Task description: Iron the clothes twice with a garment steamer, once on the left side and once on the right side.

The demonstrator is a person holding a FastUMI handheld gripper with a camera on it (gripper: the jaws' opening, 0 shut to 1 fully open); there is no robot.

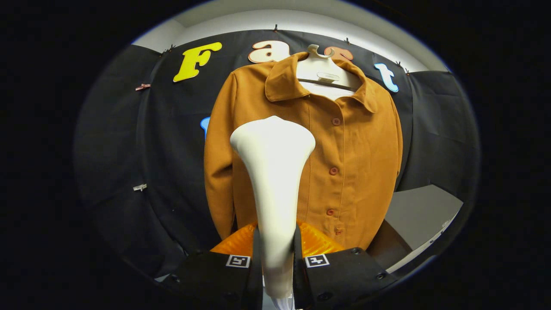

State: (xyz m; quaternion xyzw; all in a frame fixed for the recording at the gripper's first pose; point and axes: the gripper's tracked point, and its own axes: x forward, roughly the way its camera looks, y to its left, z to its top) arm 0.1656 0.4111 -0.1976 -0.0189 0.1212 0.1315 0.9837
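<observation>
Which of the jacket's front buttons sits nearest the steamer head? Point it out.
The second button on the brown jacket, just right of the white steamer that the tool clamps. The button above sits by the collar; the others hang lower.

Garment steamer (273, 172): smooth, slightly glossy plastic, clamped between the gripper (277, 258) fingers. Jacket (348, 172): matt woven cloth with plastic-looking buttons (333, 171). Hanger (320, 69): smooth plastic. Booth wall (172, 142): matt black cloth.
</observation>
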